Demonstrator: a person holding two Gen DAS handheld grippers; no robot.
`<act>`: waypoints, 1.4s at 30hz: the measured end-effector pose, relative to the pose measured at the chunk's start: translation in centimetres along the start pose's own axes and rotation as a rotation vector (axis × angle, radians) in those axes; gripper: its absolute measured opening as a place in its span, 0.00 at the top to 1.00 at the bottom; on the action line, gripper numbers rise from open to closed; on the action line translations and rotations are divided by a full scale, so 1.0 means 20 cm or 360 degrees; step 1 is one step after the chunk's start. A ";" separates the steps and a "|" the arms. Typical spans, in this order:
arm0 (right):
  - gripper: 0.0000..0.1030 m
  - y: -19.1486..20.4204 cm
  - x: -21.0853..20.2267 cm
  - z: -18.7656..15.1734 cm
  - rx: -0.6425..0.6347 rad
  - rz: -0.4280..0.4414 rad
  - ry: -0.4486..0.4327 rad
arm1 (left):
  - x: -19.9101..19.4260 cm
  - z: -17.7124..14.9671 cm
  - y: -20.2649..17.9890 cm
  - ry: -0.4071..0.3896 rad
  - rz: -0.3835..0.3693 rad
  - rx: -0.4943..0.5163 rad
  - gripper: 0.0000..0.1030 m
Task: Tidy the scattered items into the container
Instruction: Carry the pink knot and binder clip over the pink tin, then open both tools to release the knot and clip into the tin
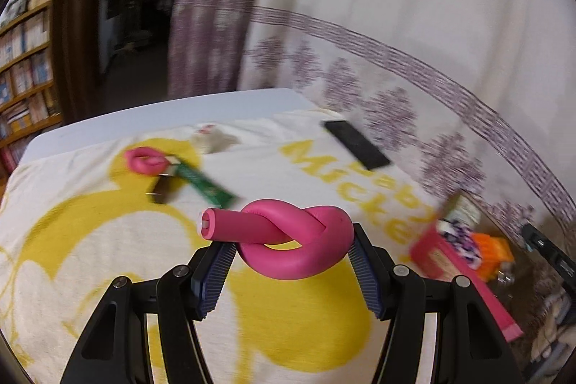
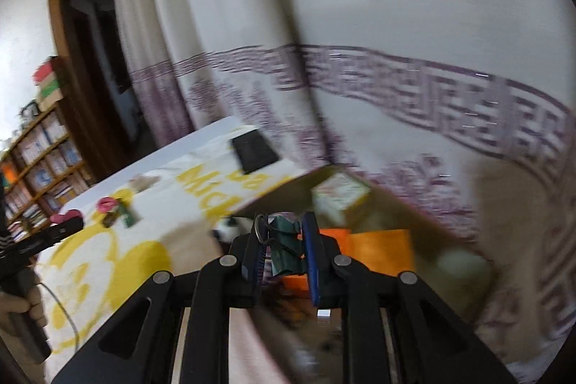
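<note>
My left gripper (image 1: 291, 240) is shut on a knotted pink foam roller (image 1: 288, 240) and holds it above the yellow-and-white cloth (image 1: 108, 225). A second pink roller (image 1: 144, 160), a green strip pack (image 1: 203, 180) and a small dark clip (image 1: 162, 193) lie together on the cloth to the far left. My right gripper (image 2: 286, 240) is shut on a dark green binder clip (image 2: 286, 247) and holds it over the open cardboard box (image 2: 388, 204), which holds orange items (image 2: 381, 249) and a pale carton (image 2: 338, 195).
A black flat device (image 1: 356, 143) lies at the cloth's far right edge; it also shows in the right wrist view (image 2: 253, 150). A white crumpled item (image 1: 212, 139) lies at the far side. A patterned curtain (image 1: 432, 24) hangs behind. A bookshelf (image 1: 25, 78) stands at left.
</note>
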State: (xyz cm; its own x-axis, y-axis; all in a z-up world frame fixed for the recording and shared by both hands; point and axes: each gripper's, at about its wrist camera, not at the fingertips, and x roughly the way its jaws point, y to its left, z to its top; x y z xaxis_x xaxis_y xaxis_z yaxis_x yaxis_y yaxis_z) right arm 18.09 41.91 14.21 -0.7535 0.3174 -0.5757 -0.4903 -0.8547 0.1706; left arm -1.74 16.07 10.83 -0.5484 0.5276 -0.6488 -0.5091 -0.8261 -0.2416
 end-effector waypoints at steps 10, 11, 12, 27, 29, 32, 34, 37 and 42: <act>0.79 -0.17 -0.01 -0.05 -0.0036 -0.0230 -0.0039 | 0.05 -0.06 -0.45 0.0080 -0.0242 0.0158 0.38; 0.79 -0.18 -0.02 -0.05 -0.0040 -0.0234 -0.0044 | 0.06 -0.06 -0.50 0.0090 -0.0271 0.0174 0.38; 0.79 -0.19 -0.02 -0.06 -0.0038 -0.0230 -0.0045 | 0.07 -0.07 -0.53 0.0100 -0.0298 0.0189 0.38; 0.79 -0.26 -0.04 -0.07 -0.0007 -0.0195 -0.0053 | 0.24 -0.13 -0.98 0.0244 -0.0506 0.0382 0.38; 0.79 -0.28 -0.04 -0.07 -0.0006 -0.0204 -0.0056 | 0.26 -0.14 -1.04 0.0270 -0.0541 0.0409 0.37; 0.79 -0.29 -0.04 -0.07 0.0005 -0.0221 -0.0058 | 0.29 -0.15 -1.10 0.0317 -0.0591 0.0437 0.21; 0.79 -0.31 -0.05 -0.07 0.0031 -0.0234 -0.0064 | 0.29 -0.16 -1.10 0.0309 -0.0618 0.0421 0.20; 0.79 -0.33 -0.05 -0.07 0.0063 -0.0224 -0.0066 | 0.28 -0.15 -1.07 0.0303 -0.0607 0.0392 0.20; 0.79 -0.30 -0.04 -0.07 0.0060 -0.0186 -0.0058 | 0.26 -0.12 -1.00 0.0269 -0.0567 0.0323 0.20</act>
State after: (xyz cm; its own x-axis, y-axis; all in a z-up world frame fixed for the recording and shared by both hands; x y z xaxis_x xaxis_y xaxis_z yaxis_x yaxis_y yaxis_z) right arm 22.32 46.25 12.53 -0.7053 0.4295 -0.5640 -0.5915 -0.7951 0.1341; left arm 7.15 34.75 10.60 -0.2075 0.7189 -0.6635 -0.7760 -0.5339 -0.3358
